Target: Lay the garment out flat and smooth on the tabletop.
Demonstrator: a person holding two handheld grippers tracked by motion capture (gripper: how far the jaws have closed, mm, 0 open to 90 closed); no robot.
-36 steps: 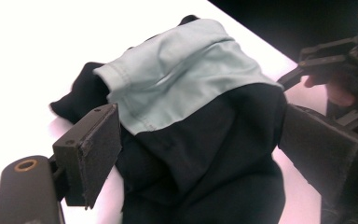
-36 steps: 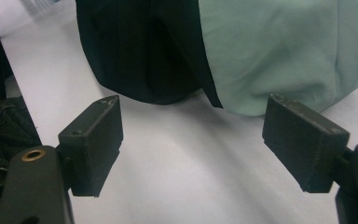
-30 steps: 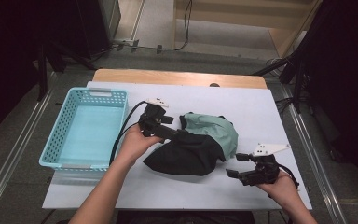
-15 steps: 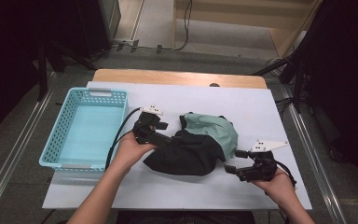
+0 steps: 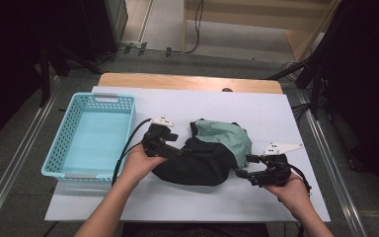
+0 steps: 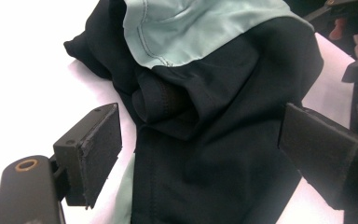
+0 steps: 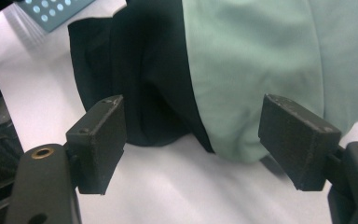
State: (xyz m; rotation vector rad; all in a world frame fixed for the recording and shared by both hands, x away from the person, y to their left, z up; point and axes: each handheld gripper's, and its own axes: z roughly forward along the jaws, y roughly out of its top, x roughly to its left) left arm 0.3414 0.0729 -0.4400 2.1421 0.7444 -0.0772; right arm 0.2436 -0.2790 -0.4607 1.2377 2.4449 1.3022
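Nearest to the person, two bare forearms come up from the bottom edge of the high view, and each hand holds a black gripper with a cable. The right gripper (image 5: 244,166) sits low on the white desk (image 5: 276,108), beside the right end of a heap of cloth (image 5: 202,158). It has a flat grey plate with three corners on top. Its fingers (image 7: 100,140) are blocky and square, with rough dark pads, and they stand wide apart. They have just been closing a little, and the soft rounded edge of the cloth lies just ahead of the gap, with no pad pressing on it. The left gripper (image 5: 185,148) lies at the left end of the heap. Its fingers (image 6: 93,144) are also wide apart, with scuffed, chipped pads, and the black cloth lies between them without being squeezed. The cloth rests in the middle of the desk, between the two grippers. It is soft, crumpled and lumpy. Part of it is black and smooth with stitched seams, and part is pale green and a bit shiny, with a neat sewn hem. To the left, a light blue plastic basket (image 5: 64,143) stands on the desk. It is a box shape, and its walls are full of small holes. At the far edge, a strip of pale wood (image 5: 177,81) shows behind the white top.
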